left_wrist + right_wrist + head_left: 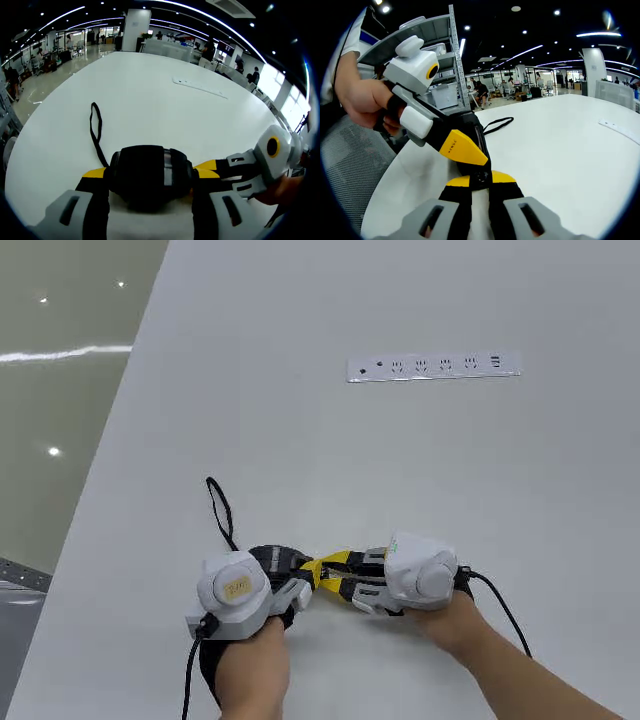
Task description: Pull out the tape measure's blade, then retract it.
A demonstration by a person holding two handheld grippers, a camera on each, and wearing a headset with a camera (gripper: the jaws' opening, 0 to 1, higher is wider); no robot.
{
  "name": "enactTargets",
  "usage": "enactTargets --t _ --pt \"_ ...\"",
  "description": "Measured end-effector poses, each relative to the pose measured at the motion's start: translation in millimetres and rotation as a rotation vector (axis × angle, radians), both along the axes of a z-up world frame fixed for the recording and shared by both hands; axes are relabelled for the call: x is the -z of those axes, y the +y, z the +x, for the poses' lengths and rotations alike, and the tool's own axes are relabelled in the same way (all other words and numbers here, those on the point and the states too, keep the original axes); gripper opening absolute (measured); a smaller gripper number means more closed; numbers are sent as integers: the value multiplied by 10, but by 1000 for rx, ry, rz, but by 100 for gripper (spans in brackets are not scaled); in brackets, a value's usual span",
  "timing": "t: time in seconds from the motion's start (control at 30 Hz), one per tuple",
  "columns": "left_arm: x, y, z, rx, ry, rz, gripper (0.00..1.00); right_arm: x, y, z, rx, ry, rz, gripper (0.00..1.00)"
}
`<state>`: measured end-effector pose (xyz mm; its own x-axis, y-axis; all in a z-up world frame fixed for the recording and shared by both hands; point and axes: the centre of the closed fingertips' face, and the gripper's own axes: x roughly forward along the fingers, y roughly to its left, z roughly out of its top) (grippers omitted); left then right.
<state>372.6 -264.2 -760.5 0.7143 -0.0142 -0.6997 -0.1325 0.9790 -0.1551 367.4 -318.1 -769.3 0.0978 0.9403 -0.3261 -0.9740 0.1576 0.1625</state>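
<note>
- Left gripper [150,170] grasps tape measure [149,176] case between its jaws, blade mouth facing right gripper [480,179].
- Right gripper pinched on blade tip [480,174].
- Pad print unreadable.

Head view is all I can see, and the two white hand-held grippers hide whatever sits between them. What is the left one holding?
Observer: The left hand-held gripper has its jaws clamped on either side of a black tape measure.
Operator: And the black cord trailing off across the table?
Observer: That is the wrist strap. In the left gripper view it runs into the side of the tape measure, and its loop lies slack on the white table.
Operator: What is the right one doing?
Observer: The right hand-held gripper has its yellow-tipped jaws close together at the front of the tape measure. What they pinch there is too small to make out.
</note>
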Motion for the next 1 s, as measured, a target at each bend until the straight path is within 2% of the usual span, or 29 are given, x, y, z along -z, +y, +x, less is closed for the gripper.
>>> enactTargets --t 0.5,0.63,0.7,0.73,0.9,1.0 --pt "-4 28 -12 -8 -4 -1 65 9 48 -8 -7 -2 -2 10" --pt "-7 29 -16 -2 -1 -3 65 1 46 -18 -7 -24 -1 11" --pt "-9 30 -19 0 -1 -4 66 10 43 -17 -6 -21 -3 12" --pt "-8 28 -21 4 0 -3 66 52 35 -31 -12 -9 -24 13" --pt "-13 42 -17 10 -2 -9 66 50 45 -48 -21 -31 -30 13" --pt "-15 39 -14 13 -3 -8 66 51 46 -43 -19 -24 -30 14"
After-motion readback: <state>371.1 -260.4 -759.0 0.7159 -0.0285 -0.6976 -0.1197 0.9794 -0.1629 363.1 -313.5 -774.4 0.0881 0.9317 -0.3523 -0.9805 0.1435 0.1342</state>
